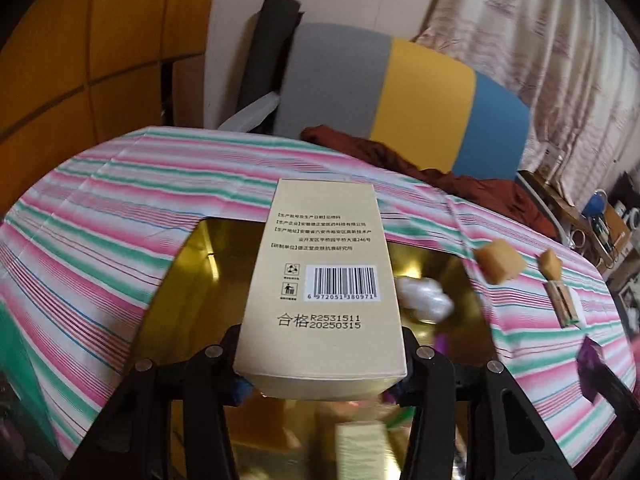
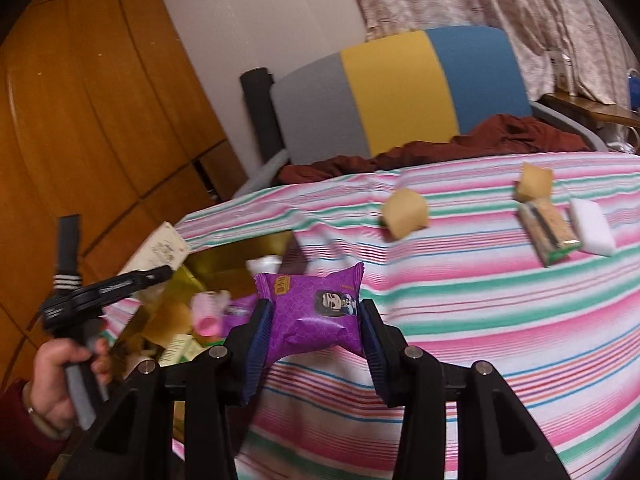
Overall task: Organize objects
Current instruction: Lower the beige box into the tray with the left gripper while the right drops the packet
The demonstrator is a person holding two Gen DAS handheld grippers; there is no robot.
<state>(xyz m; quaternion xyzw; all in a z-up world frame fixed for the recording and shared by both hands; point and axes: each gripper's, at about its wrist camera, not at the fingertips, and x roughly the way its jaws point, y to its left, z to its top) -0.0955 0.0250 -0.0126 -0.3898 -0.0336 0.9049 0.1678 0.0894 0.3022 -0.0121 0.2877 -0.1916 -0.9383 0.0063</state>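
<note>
One gold tray (image 1: 192, 280) on the striped tablecloth (image 1: 100, 208), its contents blurred, partly hidden. One beige carton (image 1: 324, 280), clamped in the left gripper (image 1: 322, 354), above the tray. One purple snack packet (image 2: 316, 316), clamped in the right gripper (image 2: 314, 340), beside the tray. Two yellow sponge blocks (image 2: 404, 214), beyond the tray.

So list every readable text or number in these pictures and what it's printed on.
On the beige box, barcode side:
"合格"
"R2531511"
"20250315"
"6 972051 380971" under the barcode
Small Chinese address lines above: too fine to quote reliably.
On the purple snack packet: logo blurred, unreadable.
</note>
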